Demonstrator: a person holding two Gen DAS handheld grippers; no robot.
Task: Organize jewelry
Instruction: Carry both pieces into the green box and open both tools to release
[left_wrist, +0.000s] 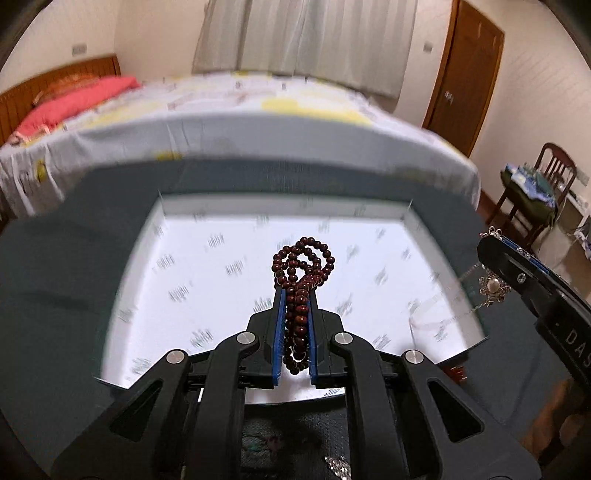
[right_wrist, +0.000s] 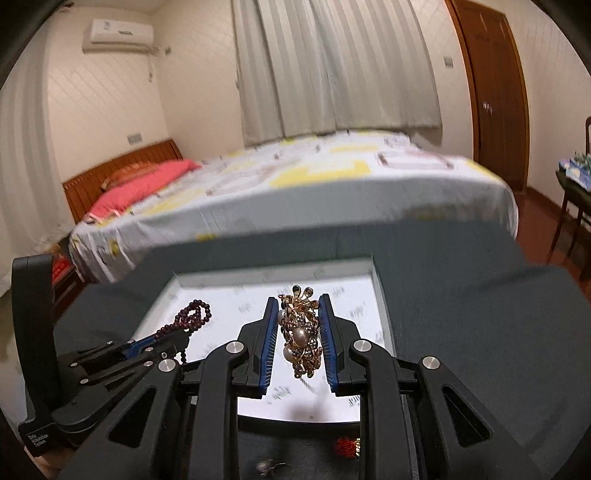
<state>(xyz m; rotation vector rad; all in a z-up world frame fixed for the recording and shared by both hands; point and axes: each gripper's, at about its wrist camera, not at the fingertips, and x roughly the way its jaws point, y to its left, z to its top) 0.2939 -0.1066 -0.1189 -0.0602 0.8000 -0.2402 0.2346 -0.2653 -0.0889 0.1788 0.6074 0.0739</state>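
My left gripper (left_wrist: 296, 292) is shut on a string of dark red beads (left_wrist: 303, 258), whose loops stick out past the fingertips. It hangs over a shallow white tray (left_wrist: 207, 280) on a dark grey cloth (left_wrist: 55, 266). My right gripper (right_wrist: 298, 300) is shut on a gold brooch with pearls (right_wrist: 301, 334), above the same white tray (right_wrist: 356, 295). The left gripper (right_wrist: 173, 338) with its beads (right_wrist: 197, 314) shows at the lower left of the right wrist view. In the left wrist view the right gripper (left_wrist: 489, 243) and the brooch (left_wrist: 493, 287) sit at the right edge.
Small jewelry pieces lie on the cloth near me: a red one (right_wrist: 347, 446), a pale one (right_wrist: 267, 466) and a sparkly one (left_wrist: 338, 466). A bed (right_wrist: 295, 184) stands behind the table. At the right are a wooden chair (left_wrist: 543, 184) and a door (left_wrist: 465, 77).
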